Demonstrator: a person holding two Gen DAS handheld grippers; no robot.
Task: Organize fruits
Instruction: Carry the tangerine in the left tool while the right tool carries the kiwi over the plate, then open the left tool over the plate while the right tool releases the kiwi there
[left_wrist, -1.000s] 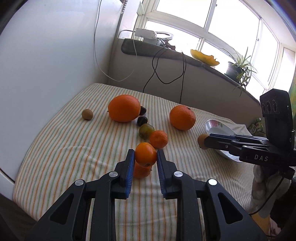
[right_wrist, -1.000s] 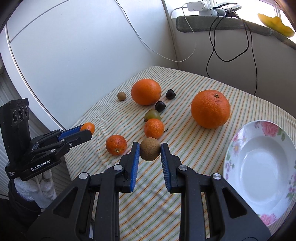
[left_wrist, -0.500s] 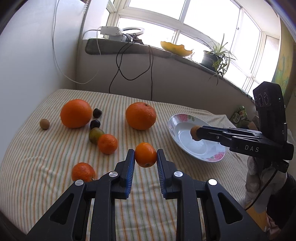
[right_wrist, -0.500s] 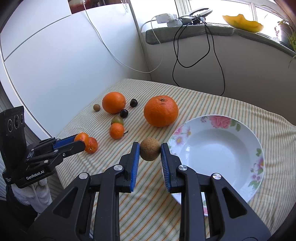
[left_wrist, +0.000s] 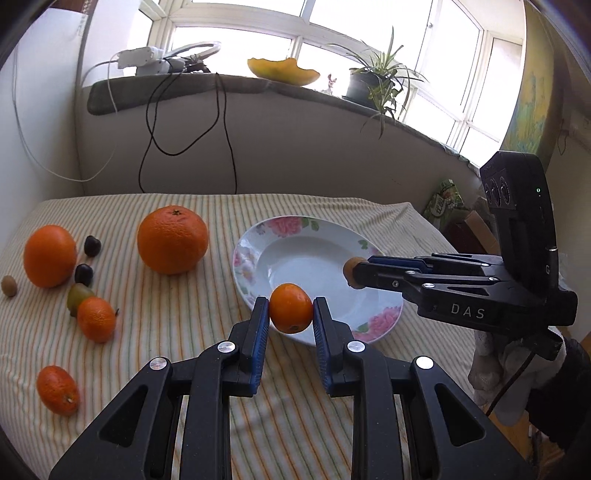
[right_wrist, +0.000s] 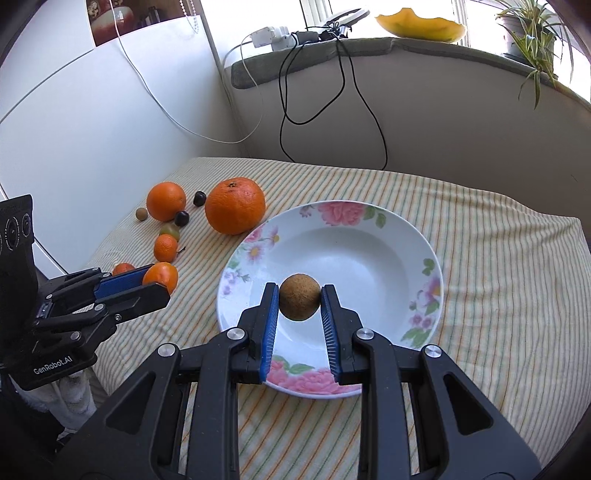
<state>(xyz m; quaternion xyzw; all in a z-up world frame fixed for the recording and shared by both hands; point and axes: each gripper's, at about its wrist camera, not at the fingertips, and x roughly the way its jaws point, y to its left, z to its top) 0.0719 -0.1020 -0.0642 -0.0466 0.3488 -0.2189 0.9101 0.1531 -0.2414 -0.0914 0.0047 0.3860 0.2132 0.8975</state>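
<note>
My left gripper (left_wrist: 290, 314) is shut on a small orange mandarin (left_wrist: 290, 308) and holds it above the near left rim of a white flowered plate (left_wrist: 255, 243). My right gripper (right_wrist: 299, 304) is shut on a round brown fruit (right_wrist: 299, 302) above the plate's (right_wrist: 391, 229) near side. In the left wrist view the right gripper (left_wrist: 354, 275) comes in from the right over the plate. In the right wrist view the left gripper (right_wrist: 159, 282) sits left of the plate.
On the striped cloth (left_wrist: 166, 325) left of the plate lie two large oranges (left_wrist: 172, 240) (left_wrist: 50, 255), two mandarins (left_wrist: 96, 319) (left_wrist: 58, 389), a green fruit (left_wrist: 78, 294), two dark fruits (left_wrist: 92, 245) and a small brown fruit (left_wrist: 8, 285). Cables hang down the back wall (left_wrist: 147, 140).
Both grippers have moved right with their fruits, from over the fruit group to over the plate. Both grips stay shut.
</note>
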